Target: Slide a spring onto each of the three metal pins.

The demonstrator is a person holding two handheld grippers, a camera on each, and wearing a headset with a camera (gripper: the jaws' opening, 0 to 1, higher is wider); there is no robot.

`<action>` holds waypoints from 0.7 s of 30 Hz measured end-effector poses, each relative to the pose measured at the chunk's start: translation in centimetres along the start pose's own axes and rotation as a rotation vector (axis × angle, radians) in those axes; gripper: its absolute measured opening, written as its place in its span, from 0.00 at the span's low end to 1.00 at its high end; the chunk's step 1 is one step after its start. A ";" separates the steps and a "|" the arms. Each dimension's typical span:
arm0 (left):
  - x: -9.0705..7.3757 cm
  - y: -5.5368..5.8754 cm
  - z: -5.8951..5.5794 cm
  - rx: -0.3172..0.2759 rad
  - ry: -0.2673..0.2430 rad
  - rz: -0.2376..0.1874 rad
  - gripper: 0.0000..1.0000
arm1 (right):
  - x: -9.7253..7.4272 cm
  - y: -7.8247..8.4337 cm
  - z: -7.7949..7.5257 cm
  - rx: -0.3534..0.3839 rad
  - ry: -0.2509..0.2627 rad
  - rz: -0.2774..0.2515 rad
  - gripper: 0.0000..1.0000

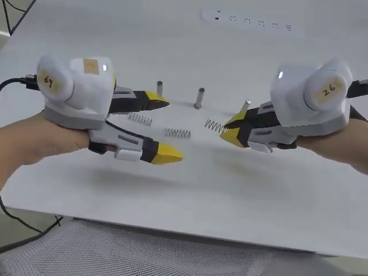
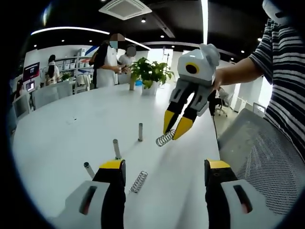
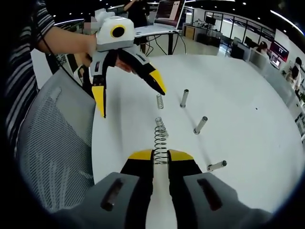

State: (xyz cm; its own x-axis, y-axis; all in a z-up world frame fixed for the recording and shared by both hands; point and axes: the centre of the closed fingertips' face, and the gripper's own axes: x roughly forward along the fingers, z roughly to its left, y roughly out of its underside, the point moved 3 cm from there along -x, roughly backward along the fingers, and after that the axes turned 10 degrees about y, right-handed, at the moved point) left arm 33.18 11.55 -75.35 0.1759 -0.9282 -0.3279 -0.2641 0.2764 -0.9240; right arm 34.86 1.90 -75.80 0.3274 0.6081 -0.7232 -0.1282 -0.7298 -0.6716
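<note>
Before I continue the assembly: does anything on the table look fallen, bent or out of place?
Nothing stands out. The pins stand upright, two springs lie loose near them, and the right claw is shut on a third spring.

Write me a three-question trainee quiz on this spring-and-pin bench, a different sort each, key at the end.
1. True or false: the left gripper has its jaws closed.
2. Pick one: how many of the three metal pins already have something slid onto them? A) none B) one C) all three
3. Short answer: apart from the spring clamped in the right gripper, how many lie free on the white table?

Key
1. False: its jaws stand wide apart.
2. A: all three pins stand bare.
3. Two loose springs, lying in front of the pins.
</note>
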 end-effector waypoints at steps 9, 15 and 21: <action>1.6 0.0 -0.3 0.017 0.060 -0.039 0.58 | -0.2 -0.6 1.1 -0.044 -0.027 -0.012 0.12; 1.8 -0.6 -0.5 0.000 0.075 -0.079 0.49 | -0.4 -0.9 1.5 -0.055 -0.041 -0.026 0.12; 2.2 -0.7 -0.8 0.002 0.097 -0.089 0.42 | -0.6 -1.2 1.9 -0.081 -0.059 -0.035 0.12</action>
State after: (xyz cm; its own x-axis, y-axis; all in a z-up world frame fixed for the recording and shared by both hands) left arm 33.02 9.11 -75.23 0.1061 -0.9687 -0.2242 -0.2500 0.1923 -0.9490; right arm 33.03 3.03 -74.86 0.2746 0.6495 -0.7090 -0.0402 -0.7290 -0.6834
